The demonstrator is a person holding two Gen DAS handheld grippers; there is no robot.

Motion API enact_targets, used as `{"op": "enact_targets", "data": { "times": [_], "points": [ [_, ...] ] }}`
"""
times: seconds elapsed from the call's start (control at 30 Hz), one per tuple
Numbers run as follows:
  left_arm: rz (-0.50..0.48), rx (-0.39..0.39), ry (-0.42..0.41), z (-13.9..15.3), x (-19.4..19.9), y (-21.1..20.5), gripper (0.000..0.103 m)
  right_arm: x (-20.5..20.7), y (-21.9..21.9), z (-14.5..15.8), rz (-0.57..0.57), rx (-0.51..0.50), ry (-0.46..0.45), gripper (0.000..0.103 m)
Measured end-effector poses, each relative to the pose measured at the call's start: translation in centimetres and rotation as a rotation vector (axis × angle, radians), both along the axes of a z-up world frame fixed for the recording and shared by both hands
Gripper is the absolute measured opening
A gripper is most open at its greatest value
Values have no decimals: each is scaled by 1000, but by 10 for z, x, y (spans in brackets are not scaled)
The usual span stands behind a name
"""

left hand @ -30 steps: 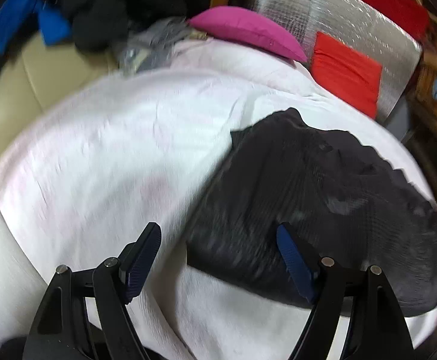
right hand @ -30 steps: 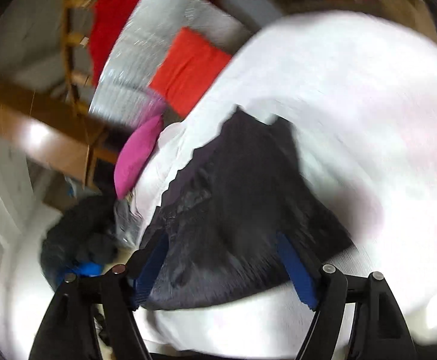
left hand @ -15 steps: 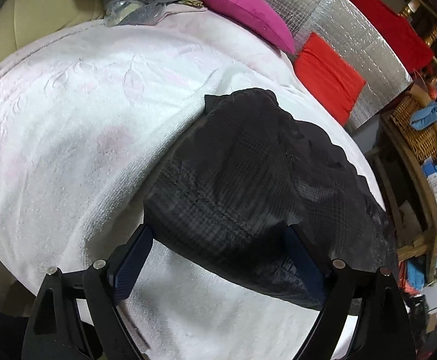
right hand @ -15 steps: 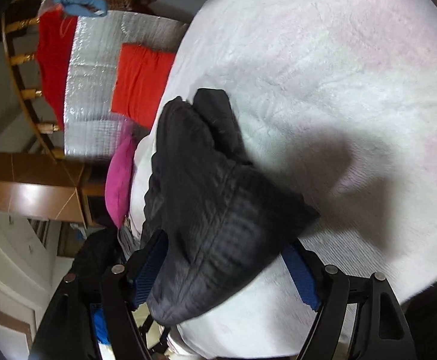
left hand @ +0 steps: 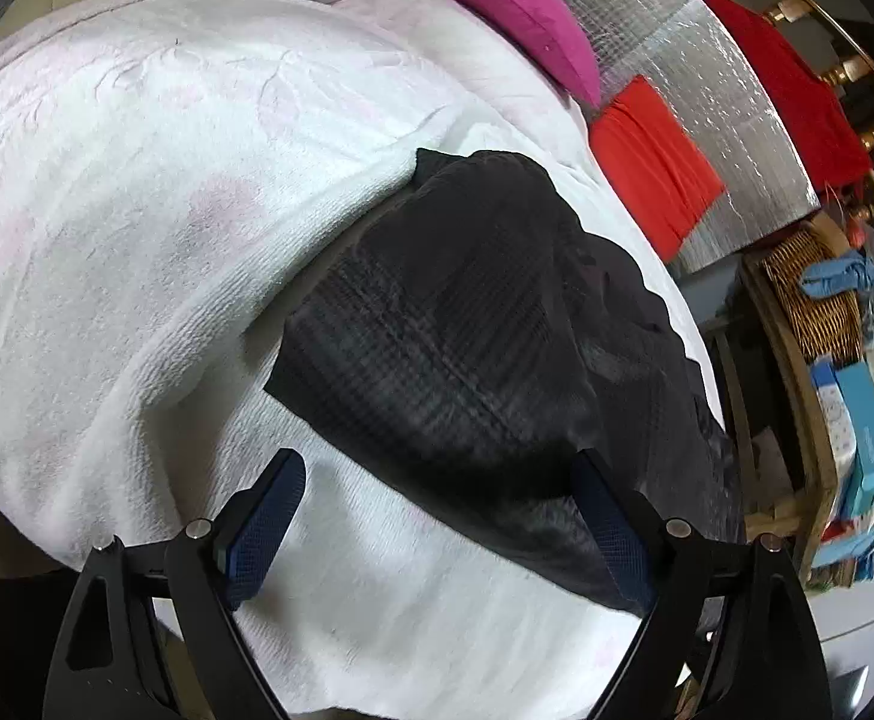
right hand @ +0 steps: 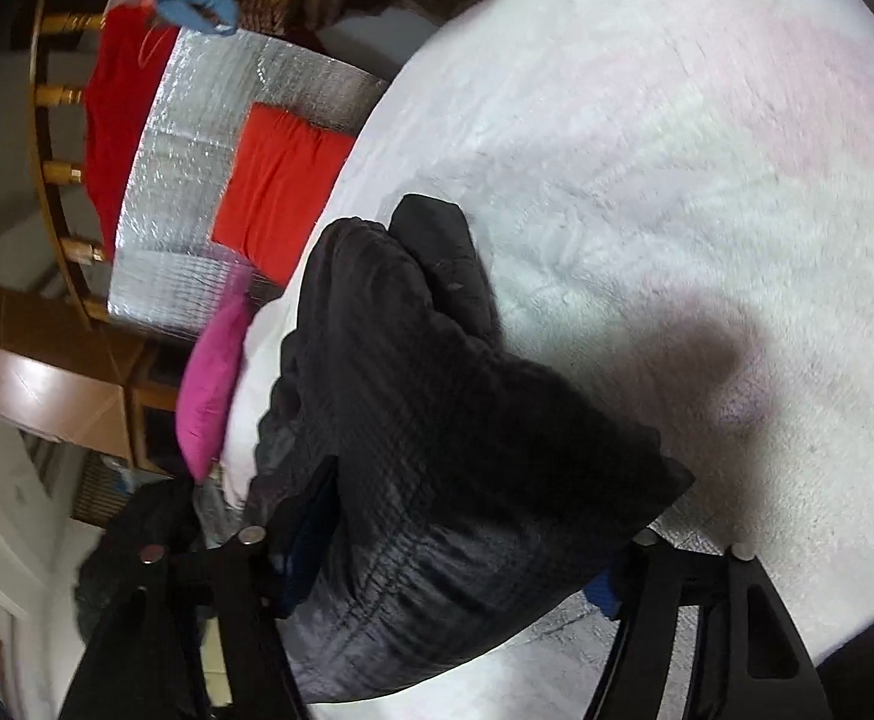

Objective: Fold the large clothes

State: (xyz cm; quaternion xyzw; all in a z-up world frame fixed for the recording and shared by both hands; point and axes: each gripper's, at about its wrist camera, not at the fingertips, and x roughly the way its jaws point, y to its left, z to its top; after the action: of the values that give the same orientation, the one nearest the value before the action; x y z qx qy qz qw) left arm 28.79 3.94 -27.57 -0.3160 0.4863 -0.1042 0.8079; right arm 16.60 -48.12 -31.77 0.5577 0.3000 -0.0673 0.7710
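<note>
Your black garment [left hand: 472, 324] lies bunched and partly folded on the white blanket [left hand: 137, 192], toward its right side, where the pink cushion [left hand: 514, 6] and red cloth [left hand: 652, 156] lie nearby. Your left claw [left hand: 437, 516] is spread wide and empty, hovering over the near edge. Your right claw [right hand: 454, 564] also stands wide, with the garment's bulk lying between its fingers, not yet pinched. You seem to be between folds: next, pinch the near edge and carry it over. Open blanket lies to your left; the right drops toward the wicker basket [left hand: 808, 294].
</note>
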Motion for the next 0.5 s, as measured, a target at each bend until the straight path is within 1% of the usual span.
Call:
{"op": "enact_targets", "data": {
  "times": [0.07,0.13,0.17,0.2,0.23,0.27,0.3,0.37,0.43,0.5],
  "points": [
    [25,-32,12,-3,9,3,90,0,1,1,-1,-15,8,68],
    [57,-89,22,-7,15,7,89,1,2,2,2,-23,11,67],
    [76,-113,30,-10,18,10,82,2,3,3,4,-28,11,66],
    [87,-124,40,-12,20,13,80,2,4,4,6,-36,13,65],
    [94,-136,47,-15,22,14,74,3,4,6,8,-45,13,64],
    [100,-136,42,-15,22,14,66,1,3,6,11,-58,12,62],
    [105,-120,22,-12,20,13,61,2,3,8,14,-70,10,62],
    [90,-72,-14,-6,17,7,50,2,4,12,13,-97,5,58],
    [65,-16,-53,2,13,0,45,1,6,21,11,-147,-5,54],
    [51,-2,-73,7,6,-4,43,1,9,35,0,-208,-35,52]
  ]
}}
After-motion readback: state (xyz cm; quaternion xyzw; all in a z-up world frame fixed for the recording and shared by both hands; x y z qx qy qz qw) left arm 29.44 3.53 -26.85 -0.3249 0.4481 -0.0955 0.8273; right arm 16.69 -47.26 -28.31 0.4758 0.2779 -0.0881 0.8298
